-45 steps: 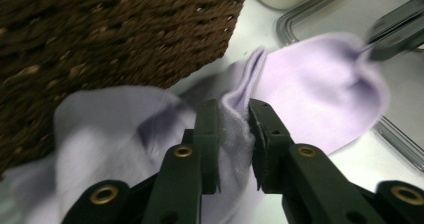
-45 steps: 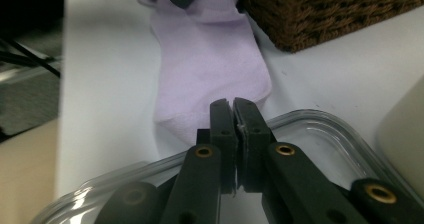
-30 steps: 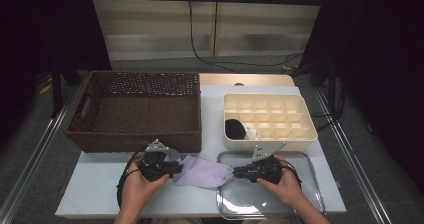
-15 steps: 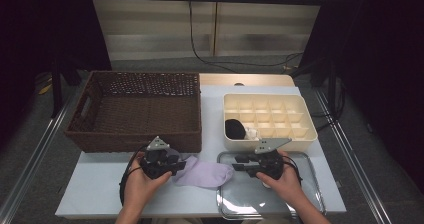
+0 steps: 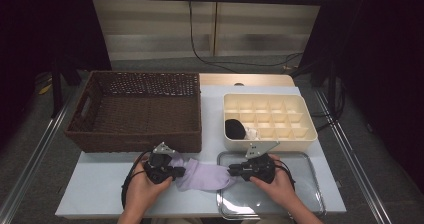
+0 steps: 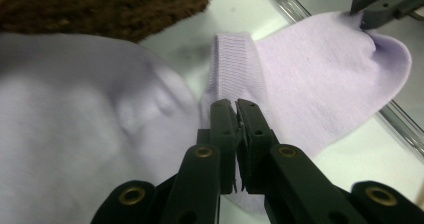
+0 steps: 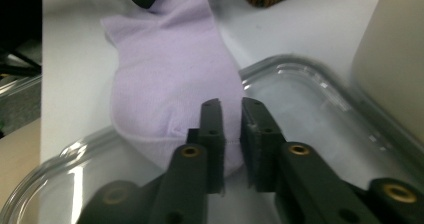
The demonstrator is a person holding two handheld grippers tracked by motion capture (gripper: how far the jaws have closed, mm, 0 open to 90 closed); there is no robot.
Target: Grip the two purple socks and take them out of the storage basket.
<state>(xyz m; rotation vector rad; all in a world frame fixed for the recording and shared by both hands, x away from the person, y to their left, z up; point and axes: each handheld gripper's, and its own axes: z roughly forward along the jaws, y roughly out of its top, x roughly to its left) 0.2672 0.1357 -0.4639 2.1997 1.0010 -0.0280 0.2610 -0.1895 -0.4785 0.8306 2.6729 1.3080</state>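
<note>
A lavender sock (image 5: 202,176) lies flat at the table's front, between the two grippers. My left gripper (image 5: 172,170) is shut on its ribbed cuff (image 6: 235,69), the jaws pinched together on the fabric. In the left gripper view, more lavender sock fabric (image 6: 75,134) bulges on the left. My right gripper (image 5: 235,171) holds the toe end (image 7: 170,69) at the rim of a clear tray (image 5: 300,194), and the cloth puckers where its jaws (image 6: 380,9) bite. The person's hands hold both grippers from the near edge.
A brown wicker basket (image 5: 135,134) stands at the back left. A cream compartment box (image 5: 270,114) at the back right holds a rolled black sock (image 5: 235,129) and a small white item (image 5: 251,133). The white table (image 5: 100,194) shows bare at the front left.
My right gripper has moved left across the tray to the sock's toe. The sock now lies stretched out between the two grippers. The left gripper has barely shifted.
</note>
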